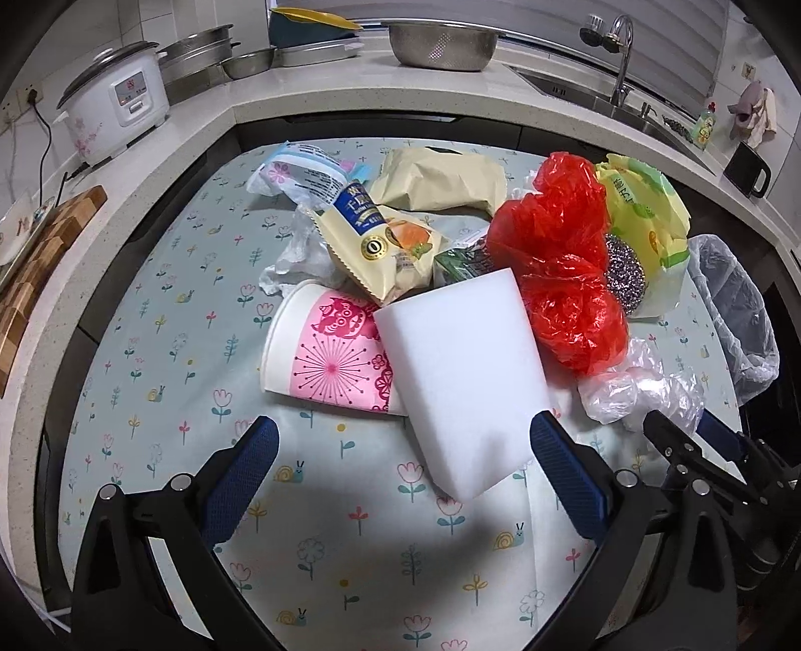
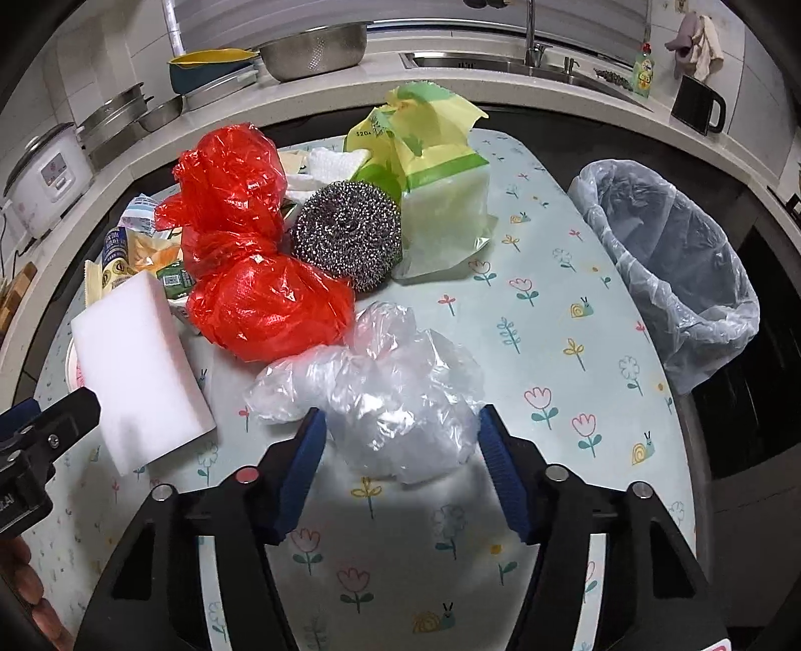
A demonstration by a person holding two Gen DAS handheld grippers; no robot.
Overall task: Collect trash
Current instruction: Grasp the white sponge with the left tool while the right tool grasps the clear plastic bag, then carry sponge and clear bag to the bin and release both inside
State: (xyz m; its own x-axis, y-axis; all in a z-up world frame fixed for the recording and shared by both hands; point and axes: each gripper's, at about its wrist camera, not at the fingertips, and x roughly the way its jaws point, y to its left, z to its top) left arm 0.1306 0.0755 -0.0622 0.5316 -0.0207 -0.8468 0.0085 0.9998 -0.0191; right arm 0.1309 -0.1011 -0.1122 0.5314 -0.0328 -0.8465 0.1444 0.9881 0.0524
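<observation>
A pile of trash lies on the flowered tablecloth. My left gripper is open, its jaws on either side of a white sponge block that leans on a pink paper cup. My right gripper is open around a crumpled clear plastic bag, not clamped on it. Behind lie a red plastic bag, a steel scourer, a yellow-green packet and snack wrappers. A lined bin stands at the table's right edge.
A counter runs around the back with a rice cooker, metal bowls, a sink with tap and a black mug. A wooden board lies on the left counter.
</observation>
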